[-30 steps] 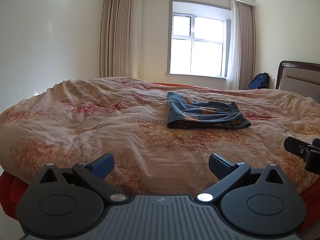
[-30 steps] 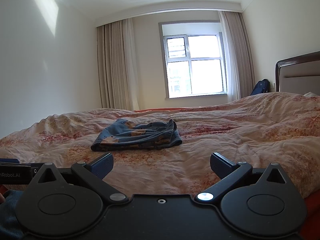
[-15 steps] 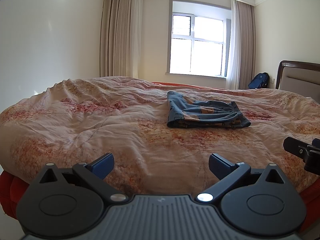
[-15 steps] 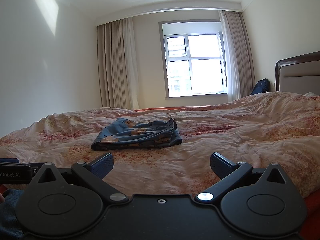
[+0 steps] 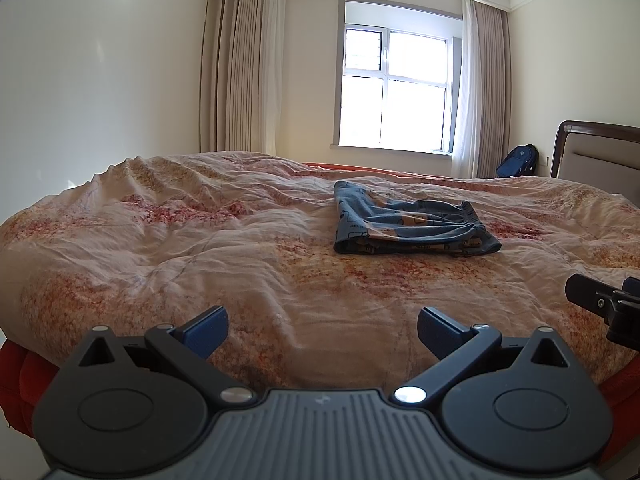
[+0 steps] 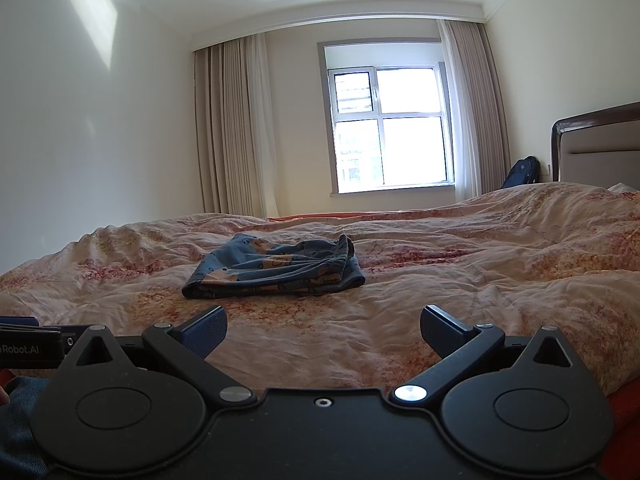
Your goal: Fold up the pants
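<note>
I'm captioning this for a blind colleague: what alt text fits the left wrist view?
Folded blue patterned pants lie on a rumpled pink floral quilt, untouched, beyond the open left gripper. A bright window with beige curtains is behind.

The only readable text is "Robot.AI", white on a black bar of the left gripper [image 6: 30, 346] at about nine o'clock in the right wrist view, its start cut off by the frame edge; the prints on the pants [image 6: 276, 270] are too small to read.
</note>
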Available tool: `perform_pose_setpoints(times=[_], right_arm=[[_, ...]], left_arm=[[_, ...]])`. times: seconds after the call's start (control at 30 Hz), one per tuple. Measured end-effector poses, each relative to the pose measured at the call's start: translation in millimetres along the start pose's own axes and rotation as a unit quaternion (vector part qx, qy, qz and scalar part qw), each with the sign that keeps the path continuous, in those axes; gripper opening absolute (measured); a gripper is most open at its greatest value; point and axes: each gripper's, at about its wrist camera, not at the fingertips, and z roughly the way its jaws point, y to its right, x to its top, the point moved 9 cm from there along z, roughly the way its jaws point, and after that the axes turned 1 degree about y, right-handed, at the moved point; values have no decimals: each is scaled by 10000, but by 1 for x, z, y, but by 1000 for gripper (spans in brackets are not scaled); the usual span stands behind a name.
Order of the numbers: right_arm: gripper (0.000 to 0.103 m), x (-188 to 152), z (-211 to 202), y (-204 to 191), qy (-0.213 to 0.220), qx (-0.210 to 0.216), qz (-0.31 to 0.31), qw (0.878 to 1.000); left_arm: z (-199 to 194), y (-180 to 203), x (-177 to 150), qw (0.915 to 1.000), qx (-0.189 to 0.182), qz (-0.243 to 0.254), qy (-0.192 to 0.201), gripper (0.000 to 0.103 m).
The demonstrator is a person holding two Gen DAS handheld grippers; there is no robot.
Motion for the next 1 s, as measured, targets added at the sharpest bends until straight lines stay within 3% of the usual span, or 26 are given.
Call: perform_pose_setpoints(times=[1.0], right_arm=[[103,-4,1,-1,-33,6,-6,10000]], left_arm=[[1,0,-2,10000,-6,8,-24,103]])
